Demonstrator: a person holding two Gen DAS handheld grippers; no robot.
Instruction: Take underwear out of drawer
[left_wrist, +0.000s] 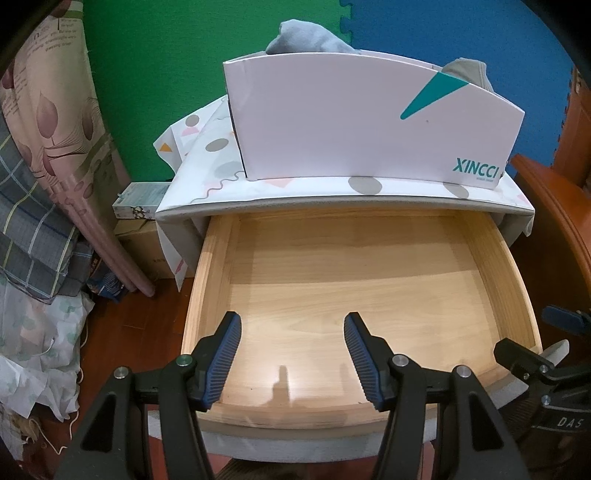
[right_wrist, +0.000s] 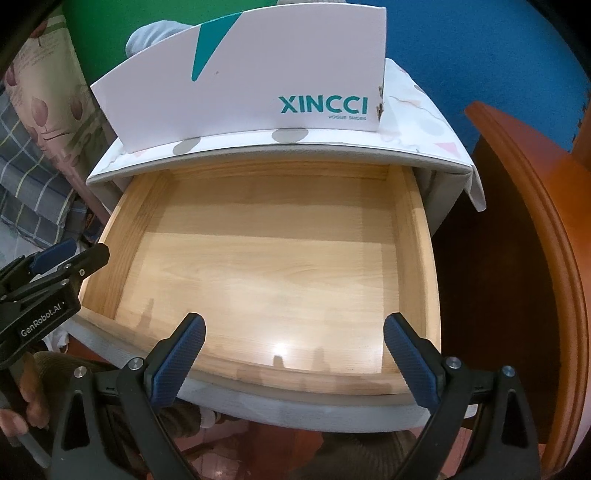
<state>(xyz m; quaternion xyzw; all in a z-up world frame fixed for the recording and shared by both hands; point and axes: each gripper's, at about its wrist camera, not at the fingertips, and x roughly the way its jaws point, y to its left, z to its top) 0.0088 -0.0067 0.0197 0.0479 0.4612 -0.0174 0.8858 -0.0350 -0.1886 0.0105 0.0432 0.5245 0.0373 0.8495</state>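
Underwear is not in the drawer (left_wrist: 369, 295) now; we see only bare wood inside it. Soft grey cloth (left_wrist: 306, 38) pokes out of the white shoe box (left_wrist: 351, 122) on top of the far side, and that may be the underwear, but we cannot tell. Our left gripper (left_wrist: 292, 354) is open and holds nothing. Our right gripper (right_wrist: 294, 354) is open and empty too. Both hang over the near edge. If we reach in again, we could bump the wood or grab nothing at all.
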